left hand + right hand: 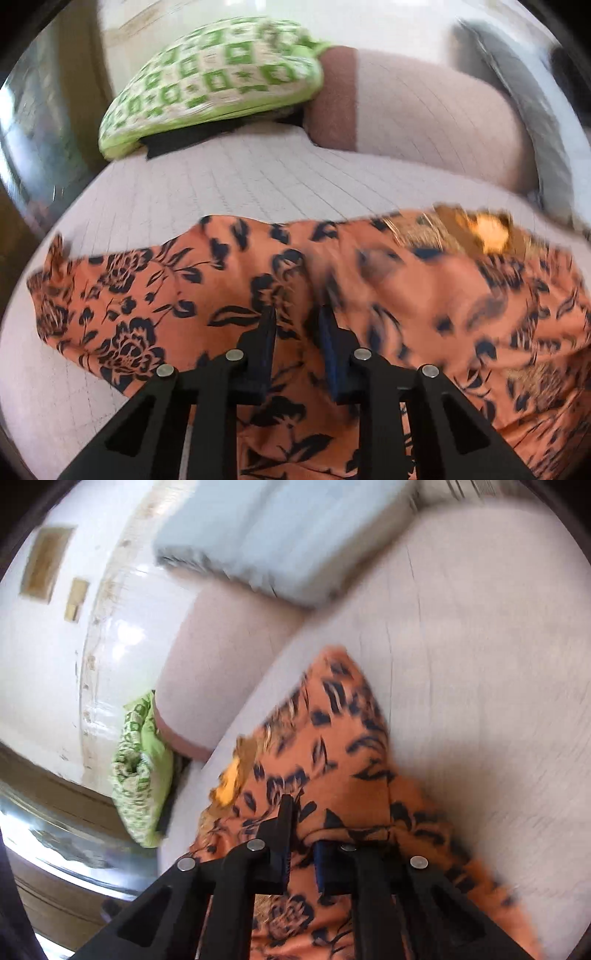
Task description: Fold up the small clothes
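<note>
Each gripper, the left gripper and the right gripper, is built of matte black angular arms with triangular cut-outs. Round silver pins are set at the joints, and blue pads line the fingers.

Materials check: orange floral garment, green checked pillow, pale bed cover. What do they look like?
Orange garment with dark floral print: thin woven cloth, slightly smooth; it drapes in soft folds. Fibre unclear through blur.
Green-and-white checked pillow: printed cloth, matte, plump, with a plain green edge.
Pale bed cover: matte fabric with a faint stitched grid, probably quilted.
</note>
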Available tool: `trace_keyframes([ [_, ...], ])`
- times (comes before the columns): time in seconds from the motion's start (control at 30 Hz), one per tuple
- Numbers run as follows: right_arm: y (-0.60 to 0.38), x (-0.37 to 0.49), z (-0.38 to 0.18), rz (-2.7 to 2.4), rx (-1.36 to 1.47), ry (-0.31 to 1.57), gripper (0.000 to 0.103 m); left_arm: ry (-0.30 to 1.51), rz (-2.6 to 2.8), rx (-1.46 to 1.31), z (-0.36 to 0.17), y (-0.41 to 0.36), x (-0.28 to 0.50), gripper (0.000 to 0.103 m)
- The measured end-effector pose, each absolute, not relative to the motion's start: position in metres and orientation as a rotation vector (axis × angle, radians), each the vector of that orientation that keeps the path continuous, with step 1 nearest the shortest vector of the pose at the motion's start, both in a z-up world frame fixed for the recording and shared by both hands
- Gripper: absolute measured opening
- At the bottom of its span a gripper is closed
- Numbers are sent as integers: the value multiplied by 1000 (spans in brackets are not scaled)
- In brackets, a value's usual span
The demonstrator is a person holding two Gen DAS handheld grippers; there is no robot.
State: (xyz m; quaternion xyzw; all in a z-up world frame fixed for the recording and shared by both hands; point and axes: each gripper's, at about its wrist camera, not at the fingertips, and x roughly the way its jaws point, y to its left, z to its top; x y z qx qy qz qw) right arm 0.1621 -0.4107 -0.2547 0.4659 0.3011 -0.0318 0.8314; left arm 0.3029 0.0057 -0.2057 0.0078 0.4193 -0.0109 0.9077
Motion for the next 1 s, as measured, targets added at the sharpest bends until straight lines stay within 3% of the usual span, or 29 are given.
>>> trace_keyframes([
  [0.07,-412,162,-249,-88,945,642,10,865,-53,-60,-198,18,303,24],
  [0.13,-411,166,-252,-94,940,676,10,874,-66,-78,-196,20,301,32],
  [0.2,-408,173,-263,-51,957,761,12,895,-53,-95,-198,23,302,72],
  [0.27,-403,180,-274,2,1031,840,14,918,-53,-111,-202,26,304,81],
  [0.43,-394,181,-279,57,1069,889,22,961,-120,-140,-205,25,306,81],
  [0.47,-391,181,-279,69,1069,895,31,957,-140,-135,-204,23,304,81],
  [0.5,-387,181,-279,82,1064,900,49,953,-155,-131,-203,22,303,81],
  [0.53,-384,180,-279,82,1055,904,60,946,-178,-126,-201,19,301,81],
  [0.57,-380,178,-279,83,1045,893,64,942,-196,-122,-200,16,301,80],
  [0.63,-374,179,-277,80,1015,892,64,944,-226,-113,-200,11,299,75],
  [0.7,-373,181,-276,83,999,894,64,981,-273,-132,-205,7,300,53],
  [0.73,-373,181,-277,84,1006,893,64,1001,-291,-142,-207,6,301,50],
  [1.0,-378,181,-280,106,1007,894,64,1068,-333,-129,-220,-1,300,47],
])
